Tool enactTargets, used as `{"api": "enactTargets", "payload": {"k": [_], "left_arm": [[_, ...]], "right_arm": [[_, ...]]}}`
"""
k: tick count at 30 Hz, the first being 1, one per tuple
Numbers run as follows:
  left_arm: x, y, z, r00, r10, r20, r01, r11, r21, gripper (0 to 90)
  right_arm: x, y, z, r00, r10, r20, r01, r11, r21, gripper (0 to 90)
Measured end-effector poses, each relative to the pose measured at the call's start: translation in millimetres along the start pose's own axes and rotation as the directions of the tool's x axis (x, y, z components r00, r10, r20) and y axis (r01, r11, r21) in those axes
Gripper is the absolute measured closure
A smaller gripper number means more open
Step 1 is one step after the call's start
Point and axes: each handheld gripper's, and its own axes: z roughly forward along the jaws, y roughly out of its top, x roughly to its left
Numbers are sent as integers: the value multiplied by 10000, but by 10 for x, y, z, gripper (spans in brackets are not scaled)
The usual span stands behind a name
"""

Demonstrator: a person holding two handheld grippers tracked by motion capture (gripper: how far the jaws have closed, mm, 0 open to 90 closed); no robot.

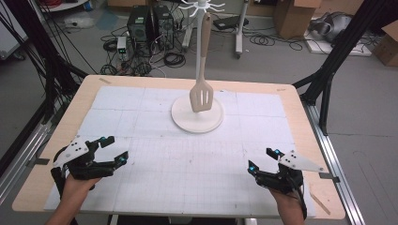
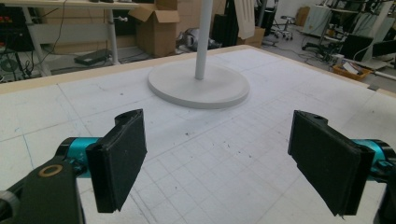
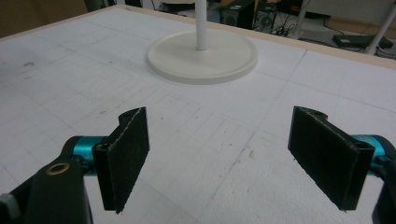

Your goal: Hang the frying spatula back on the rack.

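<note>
1. High view has both pairs of tongs low at the near edge of the worktop point(image 1: 61, 122): the left tongs point(image 1: 114, 149) at the left, the right tongs point(image 1: 262, 159) at the right, each with its jaws spread apart and nothing between them.
2. Both point inward and forward, toward the white stand point(image 1: 197, 115) that rises from a round base near the middle of the far half of the worktop.
3. The spatula point(image 1: 202, 89) hangs from a hook at the top of that stand, long axis upright, slotted blade down and just above the base, handle running up alongside the pole.
4. It lies ahead of both tongs and well apart from each; neither hand looks clearly nearer, though the right seems marginally closer to the blade's side.
5. Any reach, I judge, must go forward and upward, since the blade hangs off the surface.
6. Left gripper view shows the pole and base point(image 2: 198, 86) dead ahead between open pads point(image 2: 119, 161); right gripper view shows the same base point(image 3: 201, 57), its pads point(image 3: 123, 156) likewise wide. The high view alone gives the blade's height.
</note>
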Motion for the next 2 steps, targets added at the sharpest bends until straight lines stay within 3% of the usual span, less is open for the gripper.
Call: {"api": "enactTargets", "payload": {"k": [2], "left_arm": [[5, -1, 0, 10000, -72, -9, 72, 10000, -17, 198]], "right_arm": [[-12, -4, 0, 10000, -1, 42, 1, 10000, -47, 193]]}}
